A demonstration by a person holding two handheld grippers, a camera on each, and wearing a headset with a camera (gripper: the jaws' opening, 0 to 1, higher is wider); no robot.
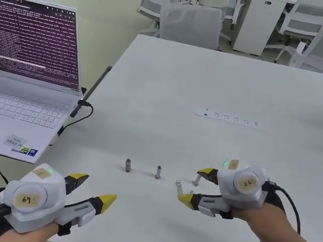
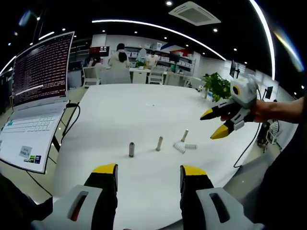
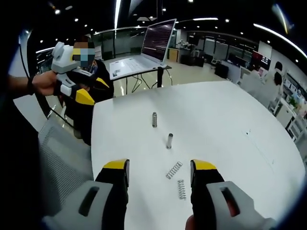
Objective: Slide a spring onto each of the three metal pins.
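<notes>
The right gripper (image 1: 197,186) hovered with jaws apart and empty. Just ahead of its yellow tips lay a coiled wire spring (image 3: 173,170) and a second spring (image 3: 181,189), loose on the smooth white tabletop (image 1: 202,75). Short cylindrical metal pins stood in a row: the right pin (image 1: 197,180) beside that gripper, the middle pin (image 1: 158,172), and the left pin (image 1: 127,165). The left gripper (image 1: 93,189), also apart and empty, hung near the near-left edge. Open surface stretched far toward a power strip (image 1: 229,119), with a laptop (image 1: 35,75) at the left.
</notes>
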